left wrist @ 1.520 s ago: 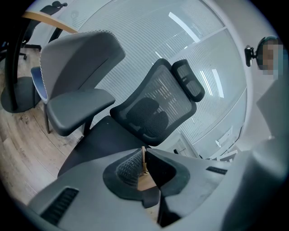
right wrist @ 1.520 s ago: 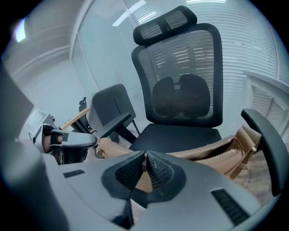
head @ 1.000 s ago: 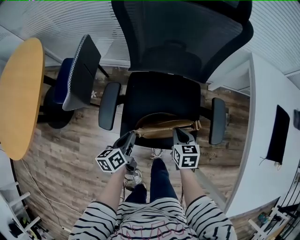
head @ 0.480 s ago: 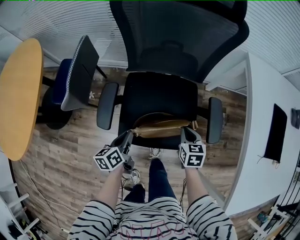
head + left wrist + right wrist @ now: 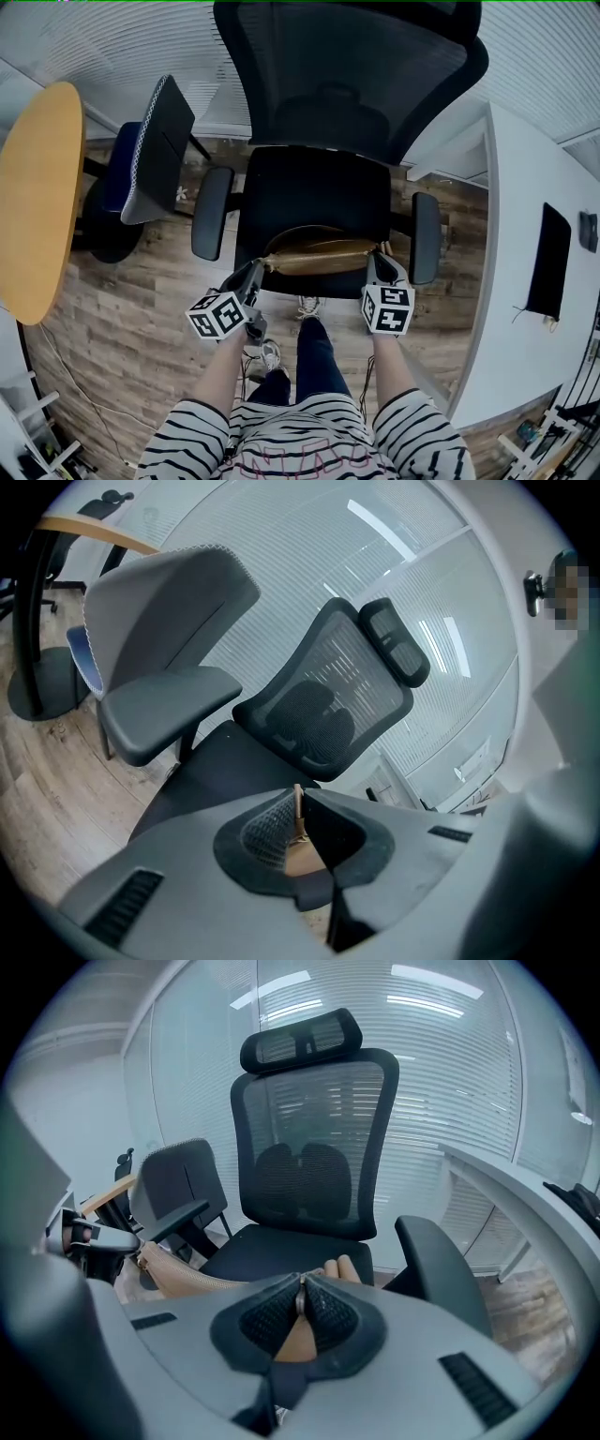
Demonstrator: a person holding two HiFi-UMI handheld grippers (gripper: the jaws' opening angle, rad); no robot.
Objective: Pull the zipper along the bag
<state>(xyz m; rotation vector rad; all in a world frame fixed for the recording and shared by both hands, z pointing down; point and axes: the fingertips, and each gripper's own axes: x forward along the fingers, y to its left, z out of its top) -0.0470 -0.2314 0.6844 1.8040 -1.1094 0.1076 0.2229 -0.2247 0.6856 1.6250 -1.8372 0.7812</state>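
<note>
Fingers (image 5: 336, 1314) of the right gripper (image 5: 300, 1286) are pressed together on a small silvery metal zipper pull (image 5: 300, 1301), a thin sliver standing edge-on between the ribbed black rubber pads. The left gripper (image 5: 298, 801) is clamped too, its pads biting a thin tan tab at the left end of the tan, soft, crescent-shaped bag (image 5: 319, 255).

That split makes sense as I read it. One hand anchors the bag so it cannot slide, and the other draws the pull along the opening. The bag's top edge runs straight between them, probably for that reason.

In the head view the bag lies across the front edge of the seat of a black office chair (image 5: 319, 192) with a mesh back. With a gripper at each end of the bag, the zipper seems close to the end of its run.

The bag's skin looks like smooth, pliable leather or an imitation. The seat is matt padded fabric, which likely gives some grip underneath. Wood-grain planks cover the floor (image 5: 141, 309).
</note>
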